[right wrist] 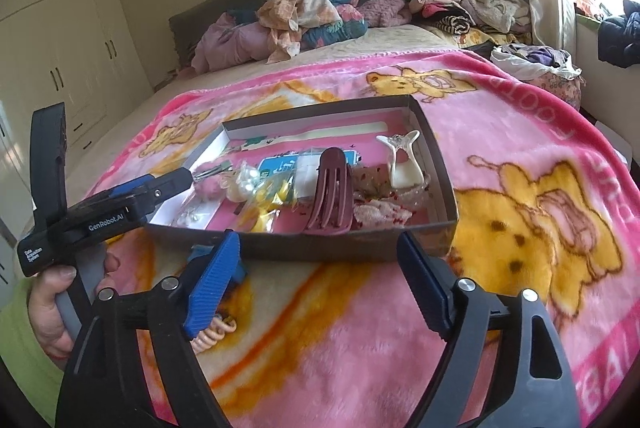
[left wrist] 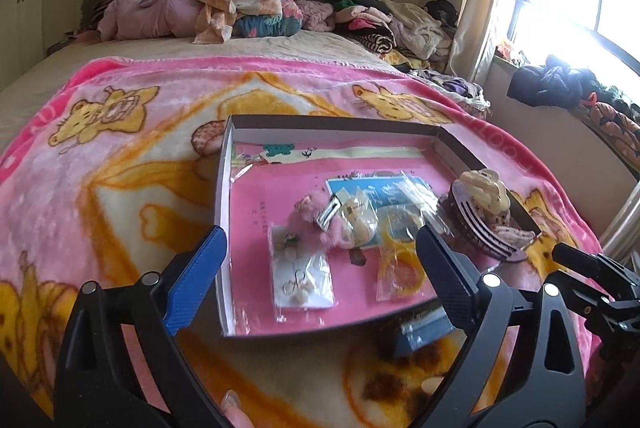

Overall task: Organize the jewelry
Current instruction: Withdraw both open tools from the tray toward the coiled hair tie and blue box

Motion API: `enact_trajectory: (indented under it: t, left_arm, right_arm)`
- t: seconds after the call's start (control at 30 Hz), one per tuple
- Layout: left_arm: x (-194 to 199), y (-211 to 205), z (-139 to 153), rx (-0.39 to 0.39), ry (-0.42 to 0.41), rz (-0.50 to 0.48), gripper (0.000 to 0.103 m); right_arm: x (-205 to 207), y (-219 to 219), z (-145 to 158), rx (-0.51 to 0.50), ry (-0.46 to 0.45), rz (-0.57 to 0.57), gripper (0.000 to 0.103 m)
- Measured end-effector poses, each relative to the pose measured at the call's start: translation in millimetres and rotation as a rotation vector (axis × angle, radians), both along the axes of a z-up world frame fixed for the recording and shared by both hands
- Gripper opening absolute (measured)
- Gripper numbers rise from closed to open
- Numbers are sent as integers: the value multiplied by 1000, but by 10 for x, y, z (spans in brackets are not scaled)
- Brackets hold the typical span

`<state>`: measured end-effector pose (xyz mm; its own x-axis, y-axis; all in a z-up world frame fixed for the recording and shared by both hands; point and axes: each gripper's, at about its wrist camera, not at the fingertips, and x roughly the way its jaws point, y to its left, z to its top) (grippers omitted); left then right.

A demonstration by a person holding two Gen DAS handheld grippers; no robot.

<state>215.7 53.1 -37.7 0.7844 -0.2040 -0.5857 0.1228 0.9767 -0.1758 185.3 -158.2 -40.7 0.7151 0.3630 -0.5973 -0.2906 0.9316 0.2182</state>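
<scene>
Hair clips (right wrist: 330,193), bagged earrings (left wrist: 302,278) and a pink pompom (left wrist: 318,224) fill the shallow box (right wrist: 340,246) on the bed's blanket (right wrist: 520,228); both my grippers' fingers (right wrist: 214,284) gape, released, grasping nothing.

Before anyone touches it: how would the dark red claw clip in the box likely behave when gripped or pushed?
The dark red claw clip looks like rigid plastic, so probably stiff and light. Its glossy, curved back may slip between pads. Propped teeth-down among packets in the box, it could tip if nudged.
</scene>
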Motion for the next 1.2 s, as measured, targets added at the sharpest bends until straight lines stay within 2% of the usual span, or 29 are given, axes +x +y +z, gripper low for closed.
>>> enact_trajectory:
  t: [0.27,0.83,1.2]
  left_arm:
    - [-144,15,0,2,-15,-7,89]
    - [-414,195,-34,18,-17,5,90]
    - [-575,268,-96,32,14,-10,90]
  right_arm:
    - [-165,69,-89,16,25,11,80]
    - [-483,481,-248,-26,74,90,80]
    - [-521,654,-338,-34,121,123,80]
